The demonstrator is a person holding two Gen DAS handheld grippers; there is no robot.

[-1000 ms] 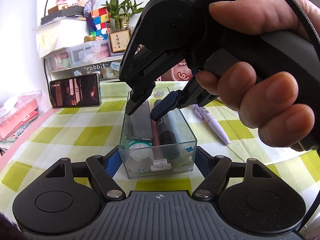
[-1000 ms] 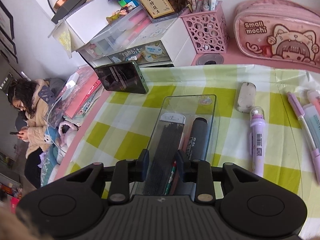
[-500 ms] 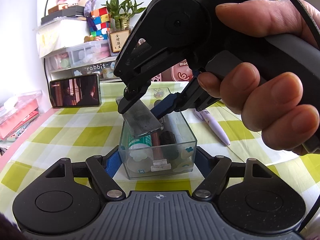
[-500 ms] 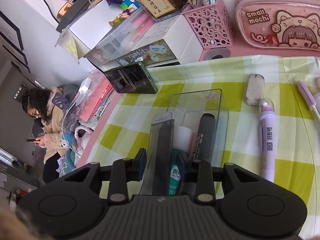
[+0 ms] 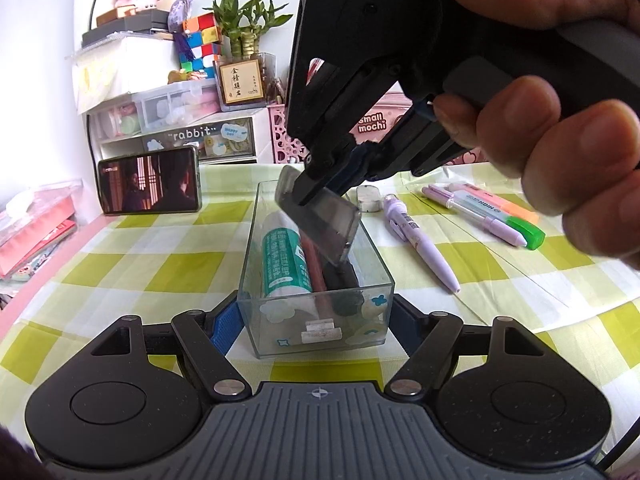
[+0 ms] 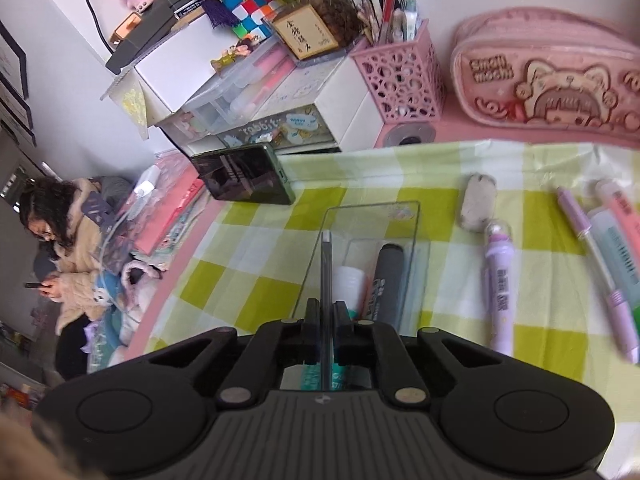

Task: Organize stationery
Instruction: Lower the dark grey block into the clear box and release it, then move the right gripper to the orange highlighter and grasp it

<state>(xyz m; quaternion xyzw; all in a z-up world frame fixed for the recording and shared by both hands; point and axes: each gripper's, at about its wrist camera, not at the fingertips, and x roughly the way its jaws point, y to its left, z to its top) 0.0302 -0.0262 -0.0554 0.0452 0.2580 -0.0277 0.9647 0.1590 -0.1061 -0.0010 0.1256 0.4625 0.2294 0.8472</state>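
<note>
A: What's the biggest thing on view?
B: The checked tablecloth (image 5: pixel 132 256), green and white; on it stands a clear plastic box (image 5: pixel 256 240), long and narrow, its near end set between the fingers of the left gripper (image 5: pixel 316 320); those fingers are spread wide, one at each side of the box; whether they press on its walls I cannot tell.

A: And the right gripper?
B: The right gripper (image 5: pixel 310 196) hangs over the box, closed tight on one end of a flat grey case (image 5: pixel 324 220); the case is tilted, lifted above the box's rim, its lower end pointing down into it; the right wrist view shows it edge-on, thin, pinched between the two pads (image 6: pixel 310 330).

A: What lies in the box?
B: A green-labelled tube (image 5: pixel 284 264), a red pen beside it, and a dark marker (image 6: pixel 384 280) along the far wall.

A: Outside it?
B: To its right, apart from it, a lilac pen (image 5: pixel 420 248), highlighters (image 5: pixel 496 216) and a grey eraser (image 5: pixel 368 194); a phone (image 5: pixel 150 186) stands propped to the left.
</note>
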